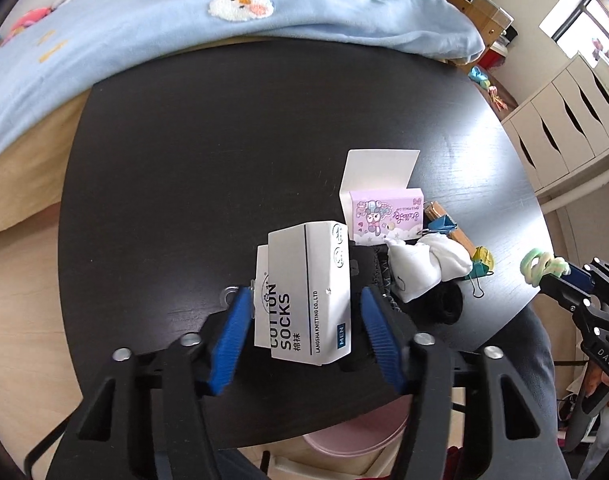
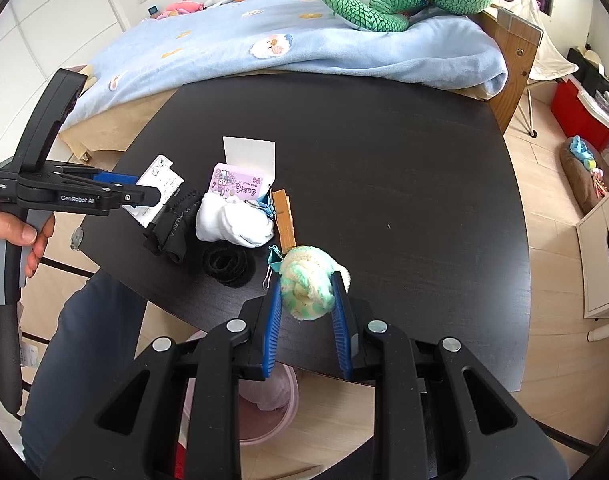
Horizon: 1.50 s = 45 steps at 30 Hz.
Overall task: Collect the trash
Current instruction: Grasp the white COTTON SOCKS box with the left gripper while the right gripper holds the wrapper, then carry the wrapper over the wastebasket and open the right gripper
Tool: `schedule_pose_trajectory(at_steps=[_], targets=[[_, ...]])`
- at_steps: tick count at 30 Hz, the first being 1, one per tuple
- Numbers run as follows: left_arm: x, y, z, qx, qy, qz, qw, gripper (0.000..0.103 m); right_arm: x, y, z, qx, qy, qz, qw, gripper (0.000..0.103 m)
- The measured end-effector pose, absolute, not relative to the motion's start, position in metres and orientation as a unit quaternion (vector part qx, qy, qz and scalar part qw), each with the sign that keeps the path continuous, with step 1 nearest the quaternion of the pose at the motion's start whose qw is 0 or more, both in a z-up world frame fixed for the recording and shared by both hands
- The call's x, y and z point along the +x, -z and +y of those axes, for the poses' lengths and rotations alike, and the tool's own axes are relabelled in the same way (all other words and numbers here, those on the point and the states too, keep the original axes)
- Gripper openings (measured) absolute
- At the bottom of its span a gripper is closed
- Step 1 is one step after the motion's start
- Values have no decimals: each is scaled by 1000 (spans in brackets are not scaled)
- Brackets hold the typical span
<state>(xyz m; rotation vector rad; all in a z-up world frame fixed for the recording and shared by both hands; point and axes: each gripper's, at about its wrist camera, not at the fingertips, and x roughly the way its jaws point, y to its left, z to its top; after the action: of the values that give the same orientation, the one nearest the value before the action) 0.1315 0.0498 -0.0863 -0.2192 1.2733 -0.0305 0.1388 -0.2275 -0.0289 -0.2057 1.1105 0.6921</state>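
My left gripper [image 1: 306, 312] is open around a white "COTTON SOCKS" card sleeve [image 1: 304, 296] with black socks [image 1: 368, 268] on the black table [image 1: 208, 152]; its fingers stand apart from the card's sides. It also shows in the right wrist view [image 2: 144, 196]. My right gripper [image 2: 306, 300] is shut on a fluffy green-and-cream hair tie [image 2: 308, 284], held over the table's near edge; it shows in the left wrist view [image 1: 540, 268]. A pink bin [image 2: 264, 412] sits below the table edge.
On the table lie a pink open box [image 2: 240, 184], white socks [image 2: 232, 224], a black hair tie [image 2: 228, 264], blue binder clips [image 2: 264, 204] and a wooden clip [image 2: 284, 220]. A bed with a blue blanket [image 2: 264, 40] borders the far side. White drawers [image 2: 600, 248] stand right.
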Motion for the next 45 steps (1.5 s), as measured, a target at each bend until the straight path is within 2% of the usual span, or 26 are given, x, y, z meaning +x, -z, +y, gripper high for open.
schedule_pose_trajectory(at_steps=[1,4,7,18,32,45], targets=[[132,87,52,-103,13,593,798,41,139,29,-227,-96,-321,515,789,24],[128,86,54,-101,9,590,801,28,139,28,-226,-95,-322,515,789,24],[125,83,56,-98,0,581,808,24,139,28,-226,-95,-322,515,789,24],[106,54,56,-57,-22,532,844,22,136,21,-222,-94,-324,507,793,24],[44,3,19,2,5,459,889,22,106,-7,-225,-108,-333,470,810,24],[-2,4,-17,-4,35,436,899,22,52,-31,-226,-116,-367,439,812,24]])
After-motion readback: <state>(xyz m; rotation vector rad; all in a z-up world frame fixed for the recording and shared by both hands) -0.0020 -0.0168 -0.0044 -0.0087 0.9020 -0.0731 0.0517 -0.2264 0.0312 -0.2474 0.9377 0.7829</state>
